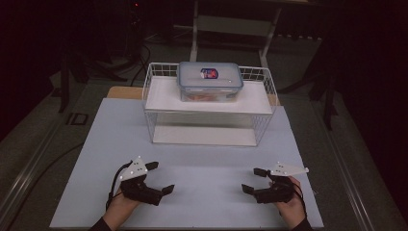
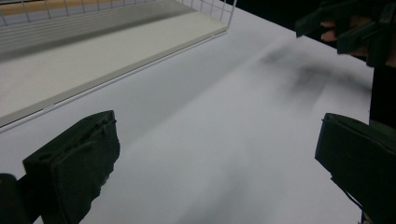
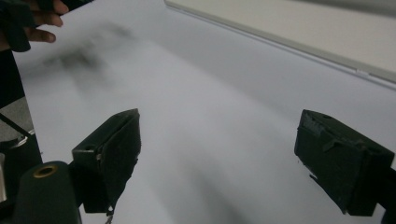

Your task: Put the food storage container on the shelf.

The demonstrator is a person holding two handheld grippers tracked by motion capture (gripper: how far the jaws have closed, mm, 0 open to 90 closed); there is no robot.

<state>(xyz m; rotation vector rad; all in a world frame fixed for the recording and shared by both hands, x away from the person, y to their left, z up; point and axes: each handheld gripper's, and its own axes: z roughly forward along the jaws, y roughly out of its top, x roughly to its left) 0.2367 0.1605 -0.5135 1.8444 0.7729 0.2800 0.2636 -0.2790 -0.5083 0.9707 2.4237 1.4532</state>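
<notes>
A clear plastic food box (image 1: 210, 80) with a blue-grey lid and a red-and-blue label stands on the top shelf of a white wire rack (image 1: 208, 103) at the back of the table. Something orange shows through its wall. My left gripper (image 1: 159, 177) rests open near the front left of the white table top (image 1: 202, 168), jaws pointing right. My right gripper (image 1: 253, 180) rests open at the front right, jaws pointing left. Nothing lies between either pair of jaws. In the left gripper view my left gripper (image 2: 217, 154) faces the rack's lower shelf (image 2: 93, 60); in the right gripper view my right gripper (image 3: 219, 154) faces bare table.
The rack has a lower white shelf (image 1: 204, 135) with nothing on it. A wooden board edge (image 1: 124, 92) shows behind the table top. Dark floor, cables (image 1: 139, 57) and a metal frame (image 1: 231, 24) lie beyond the table.
</notes>
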